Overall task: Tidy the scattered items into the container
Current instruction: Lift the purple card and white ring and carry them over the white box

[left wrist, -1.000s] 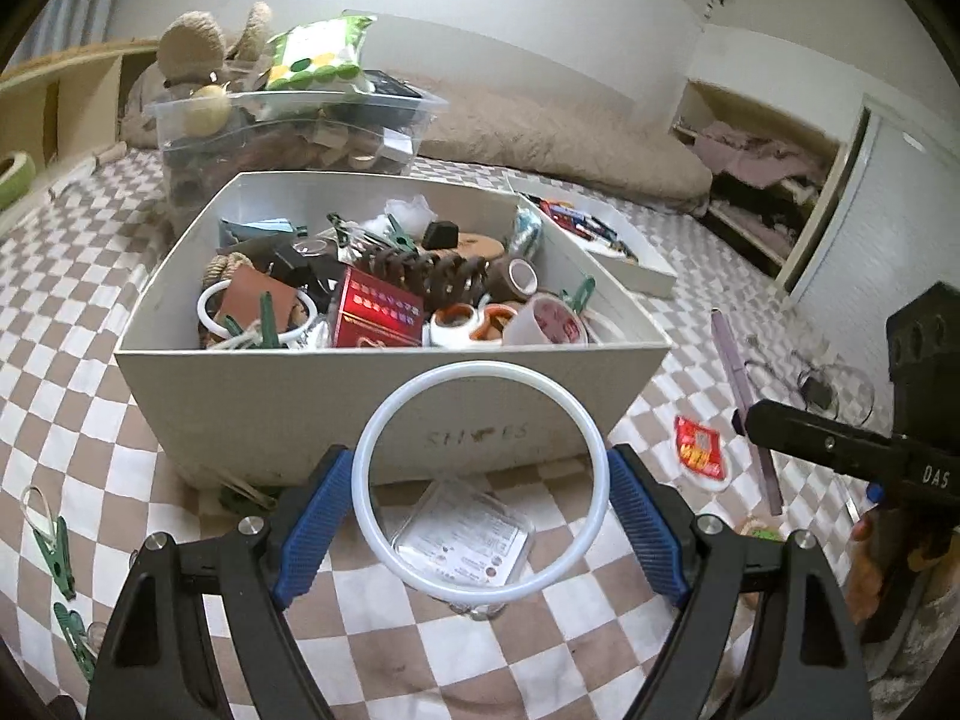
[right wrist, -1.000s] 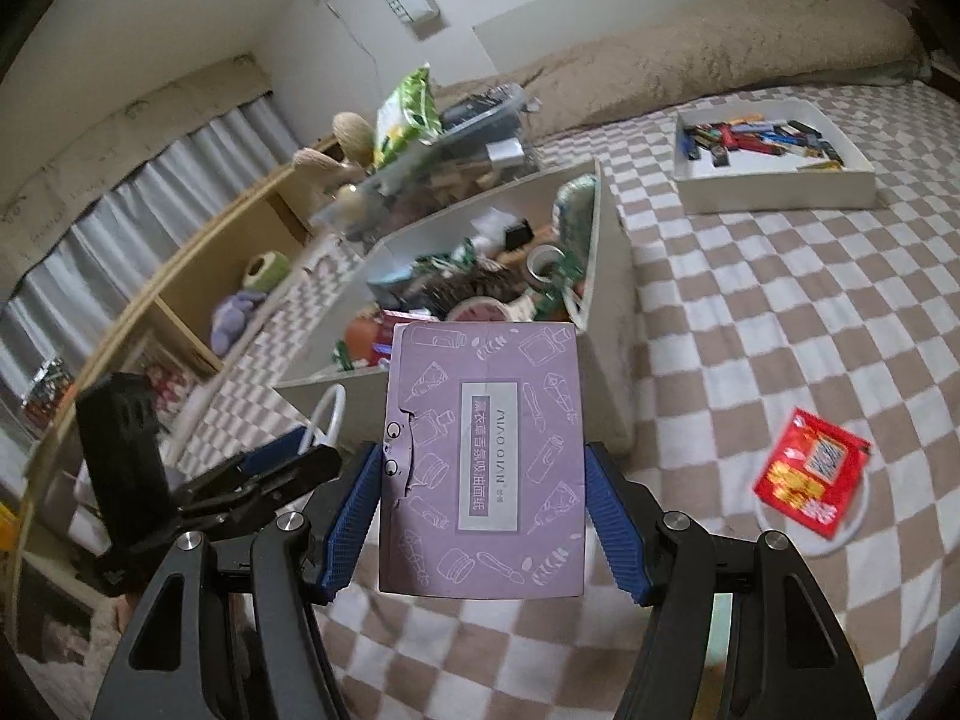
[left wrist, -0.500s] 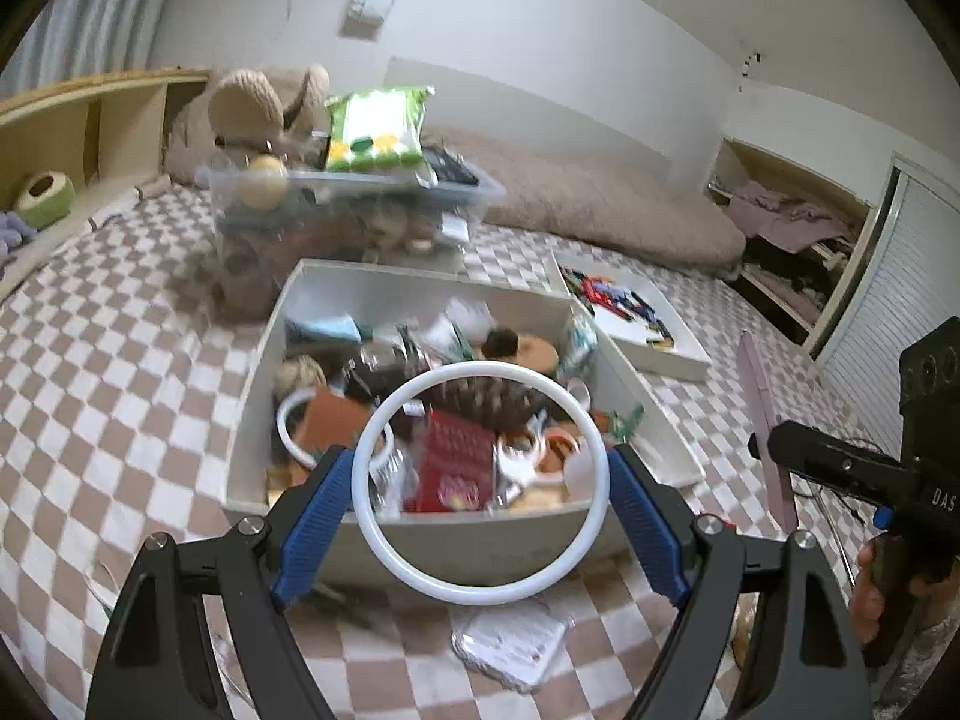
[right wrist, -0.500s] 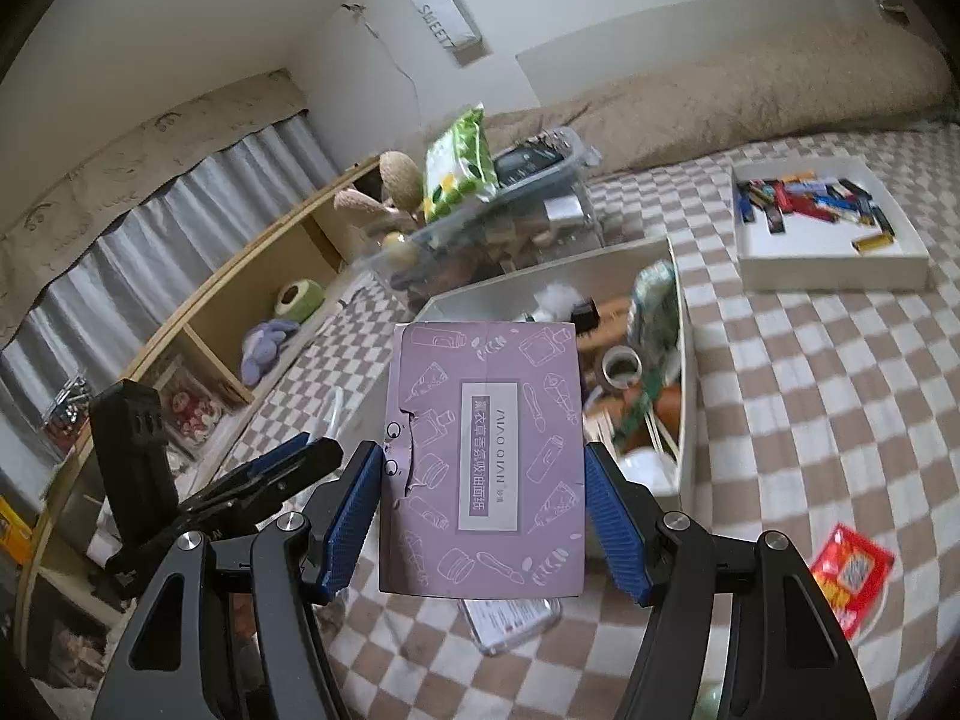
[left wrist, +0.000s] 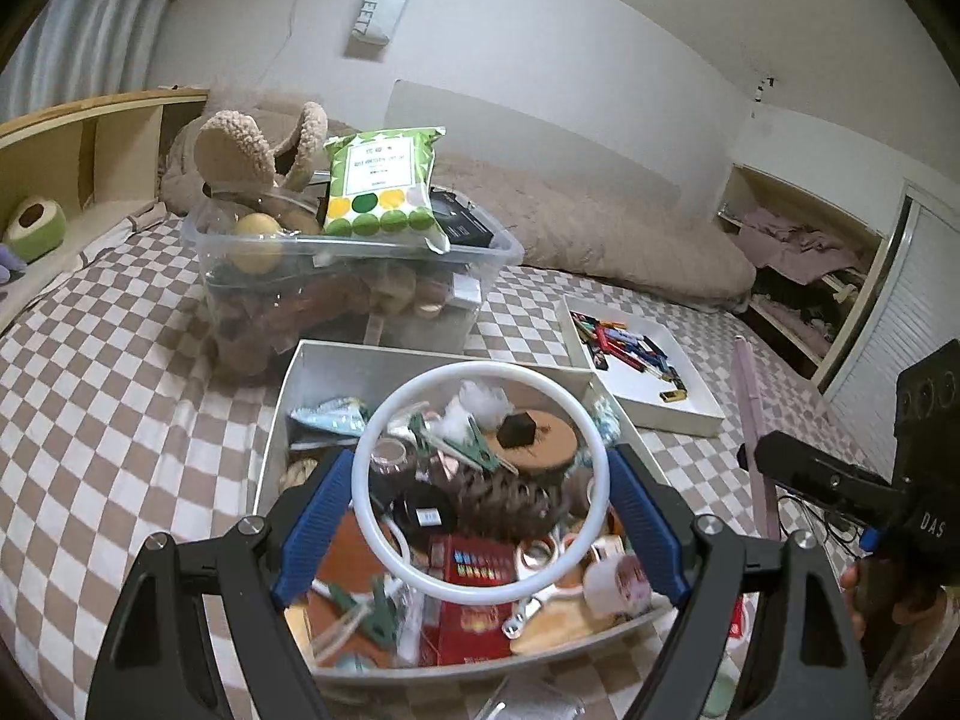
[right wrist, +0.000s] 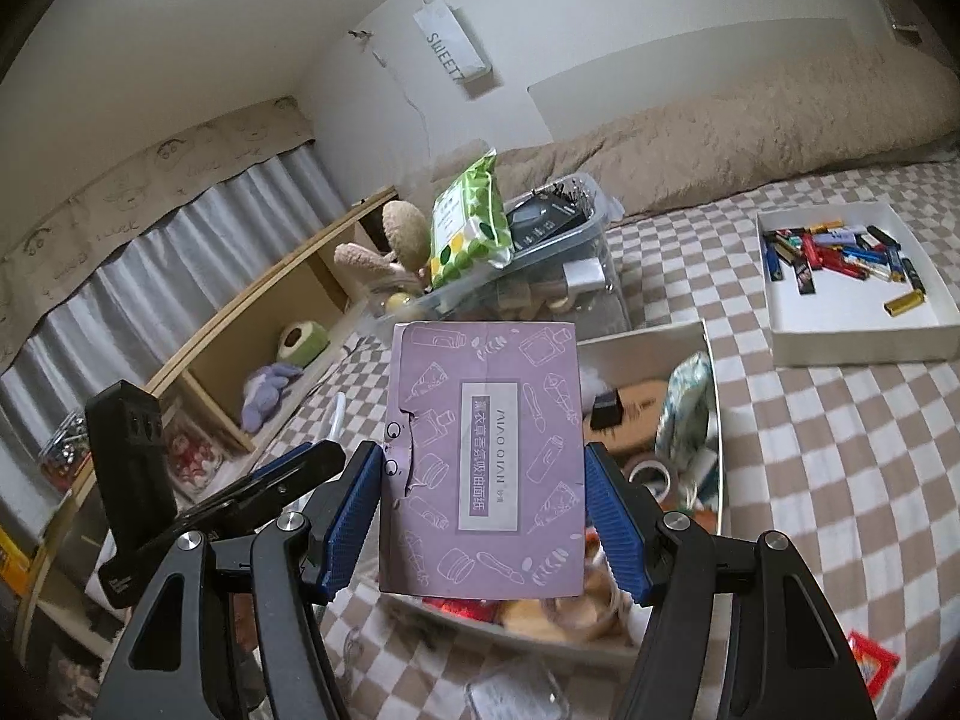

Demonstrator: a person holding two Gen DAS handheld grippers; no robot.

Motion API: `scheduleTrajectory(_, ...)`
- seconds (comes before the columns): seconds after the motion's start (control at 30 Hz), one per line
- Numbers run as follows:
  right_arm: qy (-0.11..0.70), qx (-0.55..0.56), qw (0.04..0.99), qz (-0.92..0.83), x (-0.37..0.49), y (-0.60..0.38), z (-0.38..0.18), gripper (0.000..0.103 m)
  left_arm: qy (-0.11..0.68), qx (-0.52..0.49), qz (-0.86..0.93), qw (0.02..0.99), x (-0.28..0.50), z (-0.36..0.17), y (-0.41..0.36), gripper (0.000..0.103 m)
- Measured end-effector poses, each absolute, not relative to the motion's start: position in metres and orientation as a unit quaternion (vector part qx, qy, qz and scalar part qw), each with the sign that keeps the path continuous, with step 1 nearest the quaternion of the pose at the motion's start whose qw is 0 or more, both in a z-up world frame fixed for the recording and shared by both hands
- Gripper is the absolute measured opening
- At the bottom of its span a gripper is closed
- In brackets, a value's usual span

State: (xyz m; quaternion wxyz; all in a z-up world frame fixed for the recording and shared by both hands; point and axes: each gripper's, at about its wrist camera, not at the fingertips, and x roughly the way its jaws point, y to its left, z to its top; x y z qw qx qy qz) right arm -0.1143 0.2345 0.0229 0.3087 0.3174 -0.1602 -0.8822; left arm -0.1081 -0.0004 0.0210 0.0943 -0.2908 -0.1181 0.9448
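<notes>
The left hand-held gripper (left wrist: 480, 495) pinches a white ring (left wrist: 384, 420) between its blue pads, over the cluttered white box (left wrist: 420, 363) beneath. The right hand-held gripper (right wrist: 483, 510) clamps a purple paper packet (right wrist: 483, 450) upright, the box (right wrist: 648, 342) just beyond it.

Both wrist views look down, close over shared box (left wrist: 312, 372).

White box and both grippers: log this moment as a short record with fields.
left gripper: shut on white ring, held above the box
right gripper: shut on purple packet, upright
white box: open, crowded with small items
clear bin: behind the box, green snack bag on top
shallow tray: holds small colourful items
surface: checkered cloth
</notes>
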Motion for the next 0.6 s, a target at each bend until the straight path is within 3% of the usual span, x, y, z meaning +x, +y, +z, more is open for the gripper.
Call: scheduleTrajectory(0.6,-0.12,0.314,0.281,-0.899,-0.166,0.217,0.012,0.068,-0.109,-0.307,0.942,0.079,-0.177,0.003,-0.012,0.085)
